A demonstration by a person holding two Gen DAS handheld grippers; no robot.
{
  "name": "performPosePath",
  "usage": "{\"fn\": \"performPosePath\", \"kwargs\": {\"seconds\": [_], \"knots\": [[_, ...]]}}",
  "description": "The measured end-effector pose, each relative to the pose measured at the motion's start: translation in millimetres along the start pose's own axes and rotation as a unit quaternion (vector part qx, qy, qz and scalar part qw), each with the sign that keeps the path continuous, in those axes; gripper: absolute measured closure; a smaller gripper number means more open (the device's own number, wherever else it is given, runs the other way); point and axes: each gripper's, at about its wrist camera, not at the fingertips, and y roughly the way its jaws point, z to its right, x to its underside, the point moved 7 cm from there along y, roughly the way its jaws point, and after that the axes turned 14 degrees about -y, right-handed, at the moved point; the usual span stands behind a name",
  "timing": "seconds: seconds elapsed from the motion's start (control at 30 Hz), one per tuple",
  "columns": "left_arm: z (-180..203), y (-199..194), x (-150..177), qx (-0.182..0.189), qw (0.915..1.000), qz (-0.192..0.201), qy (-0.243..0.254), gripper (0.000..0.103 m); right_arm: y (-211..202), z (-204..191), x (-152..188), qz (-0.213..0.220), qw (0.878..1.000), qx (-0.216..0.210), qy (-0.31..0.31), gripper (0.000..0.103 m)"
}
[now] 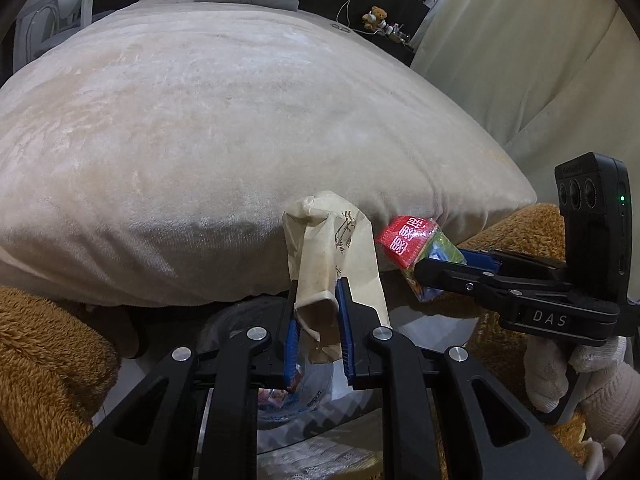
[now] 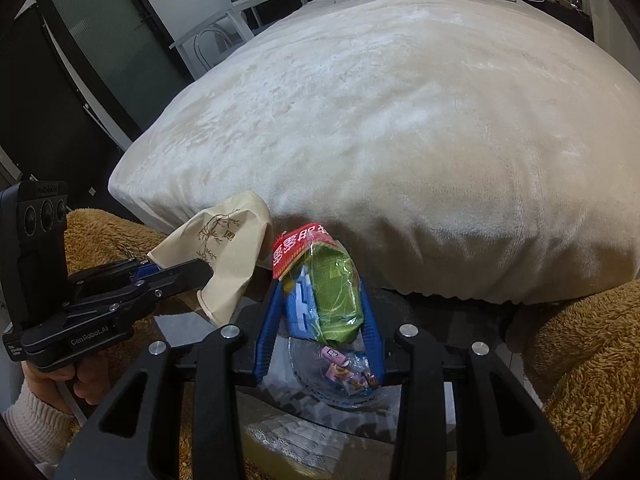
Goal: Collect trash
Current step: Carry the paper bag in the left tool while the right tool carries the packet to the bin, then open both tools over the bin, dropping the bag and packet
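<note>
My left gripper [image 1: 318, 312] is clamped on a crumpled beige paper bag [image 1: 332, 240] printed with a bamboo sketch; its blue pads [image 1: 344, 316] pinch the bag's rolled lower end and the rest stands up above the jaws, in front of the bed's edge. In the right wrist view the same bag [image 2: 228, 248] sticks out of that gripper [image 2: 192, 272] at the left, with a bare hand in a cream knit sleeve [image 2: 36, 408] on the handle.

Below and between my two tools I see a clear plastic trash bag [image 2: 344, 376] holding small colourful wrappers, pink and purple among them. It lies on a dark glossy surface [image 2: 184, 332]; I cannot tell what that surface is.

To the right, my right gripper [image 2: 320, 304] is closed on a clear snack packet [image 2: 328, 292] with a red header strip and green and blue contents. The packet fills the gap between the blue pads [image 2: 370, 320], just above the trash bag. From the left wrist view the packet [image 1: 416, 252] juts from that gripper [image 1: 436, 272], close beside the paper bag but apart from it.

Behind everything, a pale plush bedspread [image 1: 240, 140] covers the bed. Brown fleece [image 2: 592, 360] flanks both sides.
</note>
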Motion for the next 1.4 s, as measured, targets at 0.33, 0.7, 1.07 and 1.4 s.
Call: {"fn": "performPosePath", "kwargs": {"seconds": [0.33, 0.7, 1.07, 1.4], "knots": [[-19, 30, 19, -0.057, 0.9954, -0.075, -0.013, 0.086, 39, 7, 19, -0.085, 0.996, -0.003, 0.025, 0.065], [-34, 76, 42, -0.113, 0.9779, -0.175, -0.021, 0.085, 76, 23, 42, -0.174, 0.981, -0.012, 0.082, 0.065], [-48, 100, 56, -0.144, 0.9613, -0.233, -0.03, 0.084, 110, 24, 57, -0.239, 0.964, -0.018, 0.113, 0.064], [-47, 101, 60, -0.153, 0.9586, -0.239, -0.024, 0.055, 109, 26, 65, -0.241, 0.962, -0.017, 0.129, 0.053]]}}
